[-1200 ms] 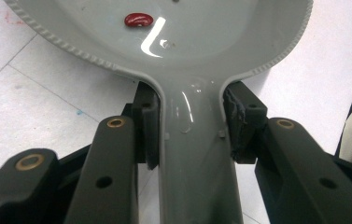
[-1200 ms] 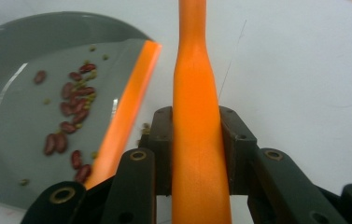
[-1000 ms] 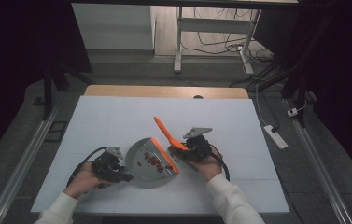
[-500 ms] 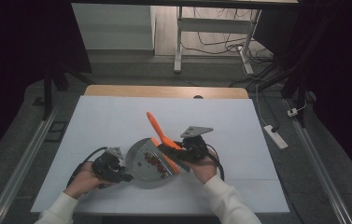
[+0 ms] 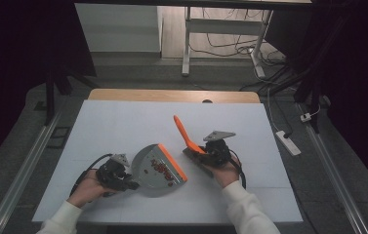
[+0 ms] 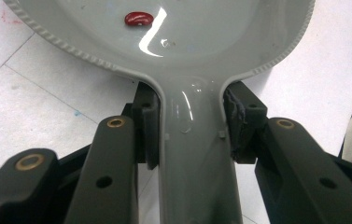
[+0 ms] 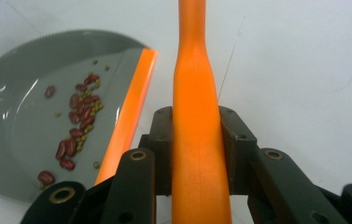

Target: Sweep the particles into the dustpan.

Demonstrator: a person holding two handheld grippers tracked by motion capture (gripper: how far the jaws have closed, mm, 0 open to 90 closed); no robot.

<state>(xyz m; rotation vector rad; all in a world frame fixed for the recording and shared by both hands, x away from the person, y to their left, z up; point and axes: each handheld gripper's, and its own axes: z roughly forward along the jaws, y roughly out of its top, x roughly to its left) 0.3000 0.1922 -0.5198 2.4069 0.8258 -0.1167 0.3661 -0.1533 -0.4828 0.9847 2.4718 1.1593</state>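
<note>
White sheeting covers the table (image 5: pixel 123 122), with dark floor and cables beyond its far edge at twelve o'clock. At about eight o'clock on the sheet, the left hand (image 5: pixel 86 187) holds the left gripper (image 5: pixel 132 185), whose jaws are clamped on the grey handle of the dustpan (image 5: pixel 154 163); in the left gripper view the pads press both sides of that handle (image 6: pixel 192 140), and one red bean (image 6: pixel 139 18) lies in the pan above them. The dustpan rests flat on the sheet just right of that gripper, its orange lip (image 5: pixel 173 162) facing three o'clock. Red beans (image 5: pixel 161 168) and small green ones lie scattered inside, mostly near the lip; the right gripper view shows them (image 7: pixel 78 128) strung along the pan behind the orange edge. Just right of the dustpan, apart from the lip, the right gripper (image 5: pixel 198 151) sits at about four o'clock, its jaws closed on the brush (image 5: pixel 184 130), whose orange handle slants up toward eleven o'clock. In the right gripper view both pads grip the handle (image 7: pixel 197 121). The right hand (image 5: pixel 225 170) holds that gripper from behind.
</note>
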